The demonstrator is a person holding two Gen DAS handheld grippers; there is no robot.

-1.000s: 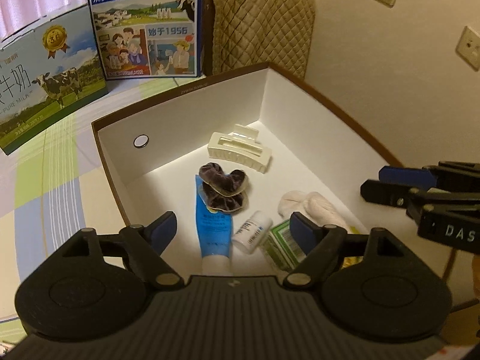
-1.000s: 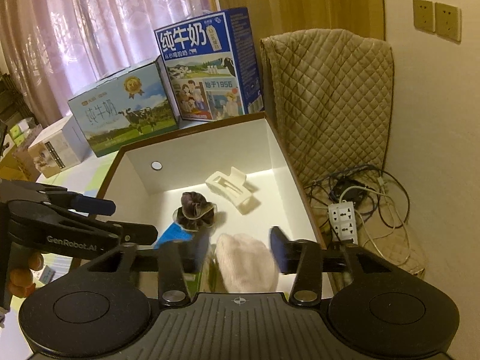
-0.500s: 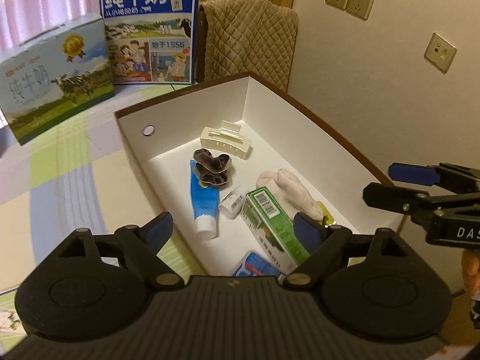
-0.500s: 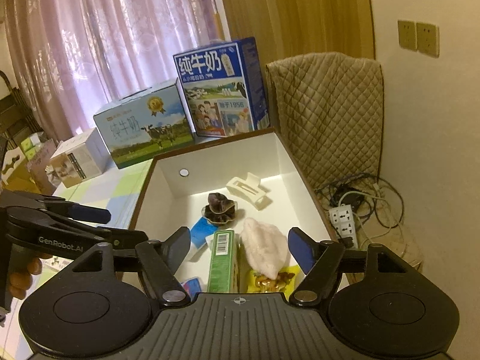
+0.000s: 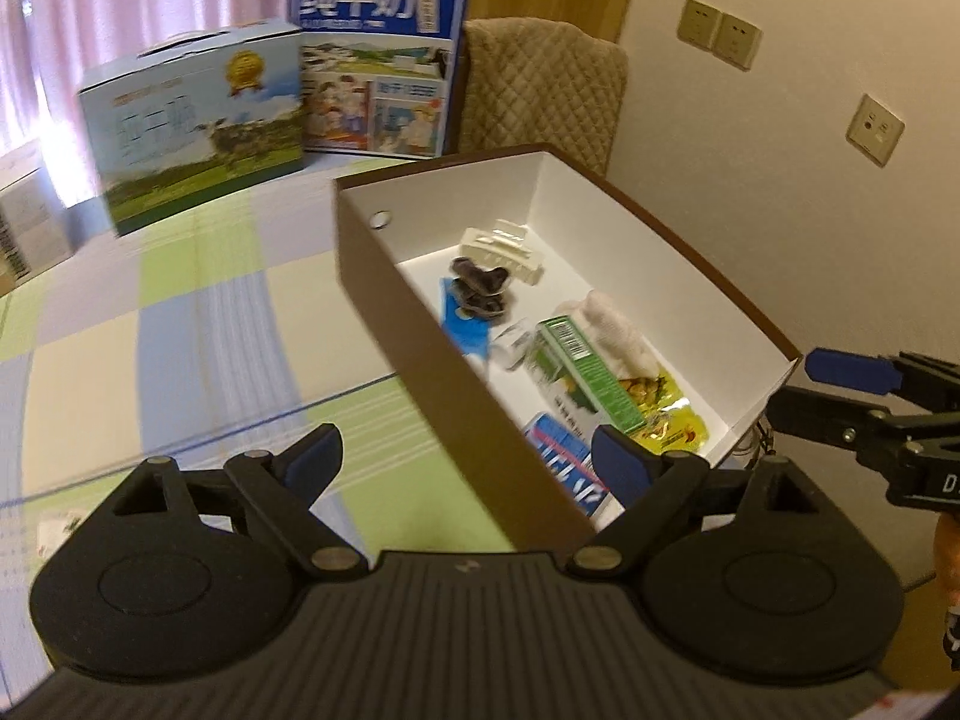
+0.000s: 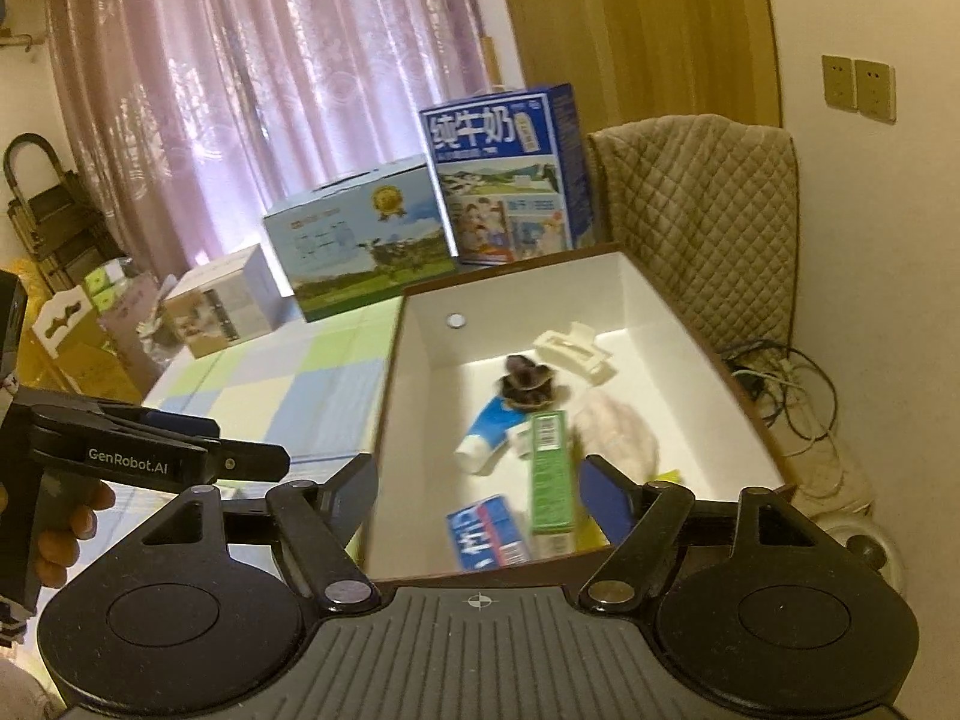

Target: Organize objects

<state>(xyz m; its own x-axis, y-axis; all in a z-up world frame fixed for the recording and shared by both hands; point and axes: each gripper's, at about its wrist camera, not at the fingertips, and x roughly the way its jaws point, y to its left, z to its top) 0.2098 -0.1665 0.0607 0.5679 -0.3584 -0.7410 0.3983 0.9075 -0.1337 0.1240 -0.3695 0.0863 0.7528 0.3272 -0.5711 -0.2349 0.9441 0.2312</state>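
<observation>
Toiletries and hair things, from white claw clip [image 6: 573, 349] to green carton [image 6: 549, 468], lie inside the brown box [image 5: 432, 354] on the checked mat as we hold both grippers [image 5: 465, 459] [image 6: 480, 489] wide, empty, and judge any further reach best made over the rim.

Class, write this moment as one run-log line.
left gripper: open, empty | right gripper: open, empty | box: holds hair clip, scrunchie, tube, green carton

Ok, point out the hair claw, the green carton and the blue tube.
hair claw [image 5: 503, 247]: left wrist view, cream body.
green carton [image 6: 549, 468]: right wrist view, top face.
blue tube [image 6: 491, 427]: right wrist view, blue barrel.
</observation>
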